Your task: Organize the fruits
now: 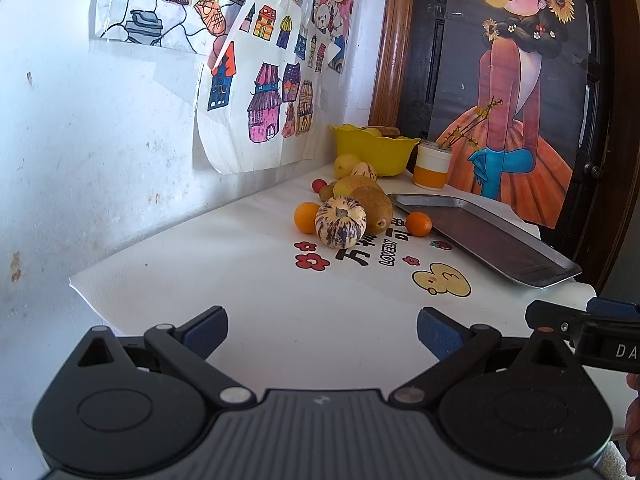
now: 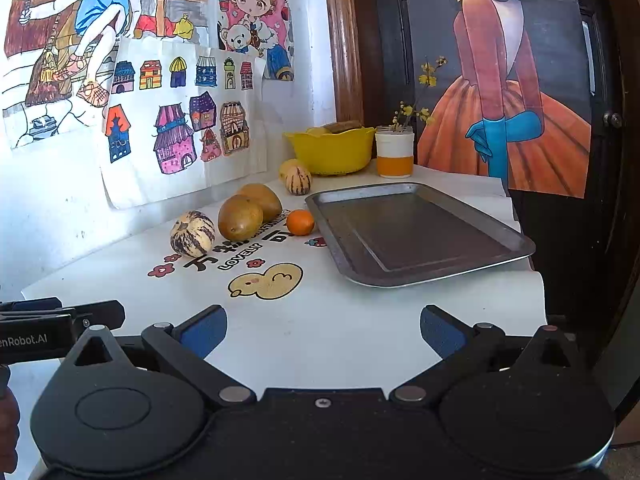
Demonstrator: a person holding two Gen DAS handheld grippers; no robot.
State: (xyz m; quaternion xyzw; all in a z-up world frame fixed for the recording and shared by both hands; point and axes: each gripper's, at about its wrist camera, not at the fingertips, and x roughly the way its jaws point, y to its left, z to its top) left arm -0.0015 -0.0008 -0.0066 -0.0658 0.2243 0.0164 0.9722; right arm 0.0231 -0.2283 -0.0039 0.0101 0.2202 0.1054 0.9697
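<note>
Left gripper: fingers spread wide, holding nothing, over desk's near edge. Right gripper: same. Fruits clustered along desk's wall edge, just left of tray. Bowl, cup at far edge.

Scuffed white wall, taped children's drawings — wood-framed dark door

A home: children's drawings taped above a fruit-strewn table.
</note>
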